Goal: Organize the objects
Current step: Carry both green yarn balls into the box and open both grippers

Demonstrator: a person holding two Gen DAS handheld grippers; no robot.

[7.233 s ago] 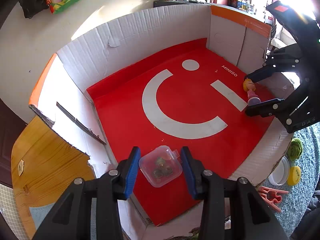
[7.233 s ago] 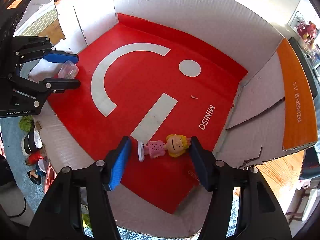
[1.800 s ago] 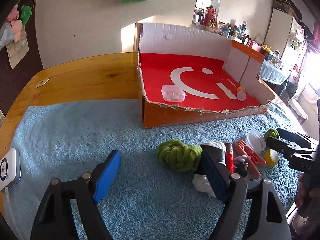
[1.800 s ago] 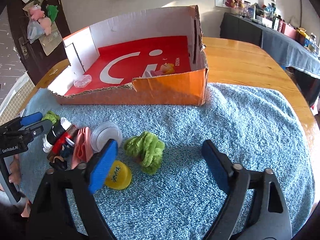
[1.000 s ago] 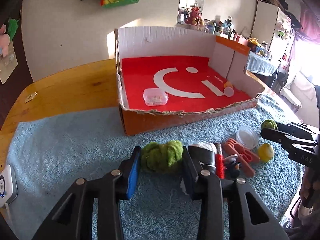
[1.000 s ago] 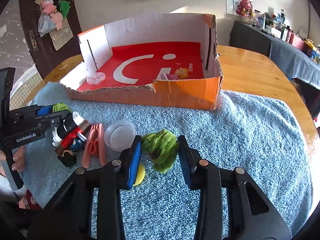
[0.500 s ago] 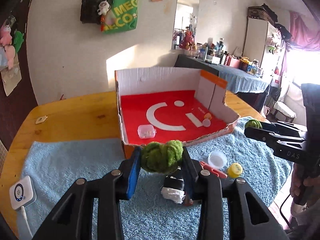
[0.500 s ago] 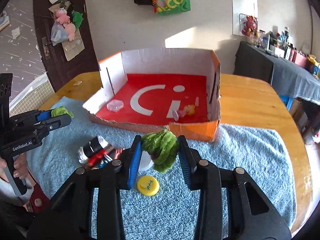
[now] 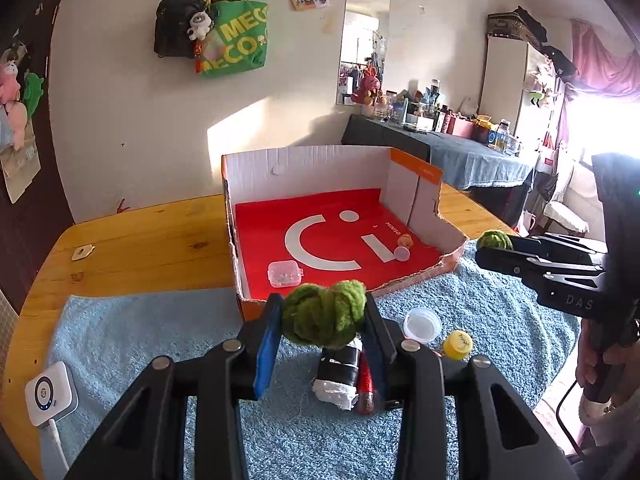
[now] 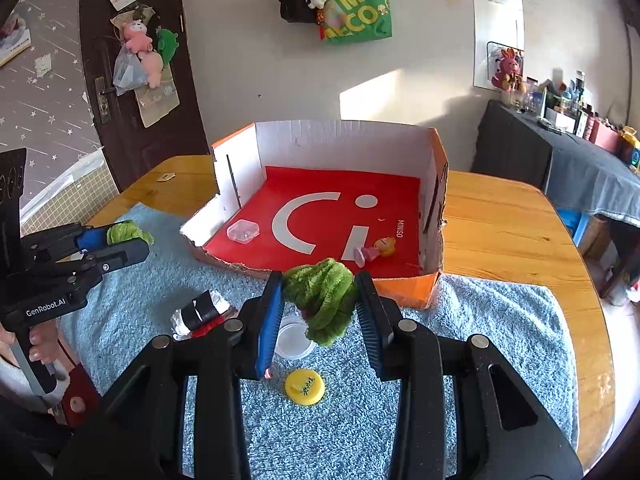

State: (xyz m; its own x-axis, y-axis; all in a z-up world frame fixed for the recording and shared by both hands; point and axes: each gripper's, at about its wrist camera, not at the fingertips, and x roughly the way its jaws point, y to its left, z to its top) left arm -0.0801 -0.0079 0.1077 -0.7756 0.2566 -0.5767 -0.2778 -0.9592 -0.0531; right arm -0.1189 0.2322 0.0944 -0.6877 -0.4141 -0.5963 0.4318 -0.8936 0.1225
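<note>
My left gripper [image 9: 322, 320] is shut on a green yarn ball [image 9: 324, 314] and holds it well above the blue towel [image 9: 160, 328], in front of the cardboard box [image 9: 304, 168]. My right gripper [image 10: 320, 300] is shut on a green fuzzy scrunchie [image 10: 322, 296], also raised before the box [image 10: 344, 136]. Each gripper shows in the other's view: the right [image 9: 494, 246], the left [image 10: 120, 240]. Inside the box lie a clear plastic case [image 9: 285, 274] and a small doll [image 10: 376, 249].
On the towel lie a black-and-white roll [image 9: 338, 372], a red tube [image 9: 365, 384], a clear lid [image 9: 422, 324] and a yellow cap [image 10: 305, 386]. A white device [image 9: 50, 394] sits at the towel's left edge. The wooden table [image 10: 504, 216] surrounds the towel.
Both grippers closed on the green items about a second ago and have since lifted them higher above the towel and drawn back from the box.
</note>
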